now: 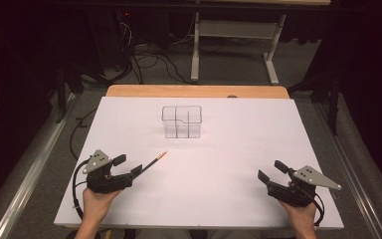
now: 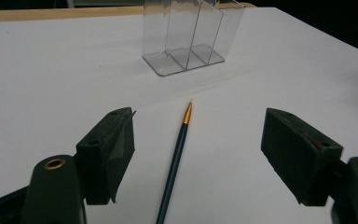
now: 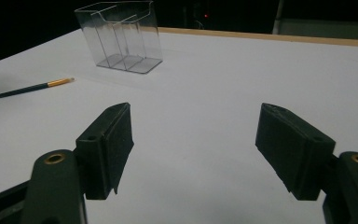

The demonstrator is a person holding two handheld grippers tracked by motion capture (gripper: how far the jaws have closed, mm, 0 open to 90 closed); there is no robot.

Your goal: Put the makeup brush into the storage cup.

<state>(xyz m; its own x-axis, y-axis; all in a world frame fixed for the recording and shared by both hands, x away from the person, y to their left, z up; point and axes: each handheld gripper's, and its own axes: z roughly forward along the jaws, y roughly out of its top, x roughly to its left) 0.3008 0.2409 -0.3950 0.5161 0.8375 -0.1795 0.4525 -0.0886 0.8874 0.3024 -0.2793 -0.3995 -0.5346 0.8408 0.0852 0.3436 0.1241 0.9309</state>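
A thin dark brush with a gold ferrule (image 1: 155, 161) lies flat on the white table sheet (image 1: 219, 164), its tip toward a clear plastic divided holder (image 1: 181, 121) that stands upright farther back. My left gripper (image 1: 128, 166) sits at the near left, open, with the brush's handle (image 2: 175, 163) lying on the sheet between its jaws, untouched. At the near right my right gripper (image 1: 272, 170) is open with nothing between its jaws (image 3: 196, 149). In the right gripper view the brush (image 3: 28, 88) lies far left and the holder (image 3: 121, 37) stands behind it.
A wooden table edge (image 1: 194, 91) runs along the back of the sheet. Beyond it are a white metal frame (image 1: 234, 45) and floor cables (image 1: 149, 59). Dark curtains border both sides. A person's hands hold both grippers at the near edge.
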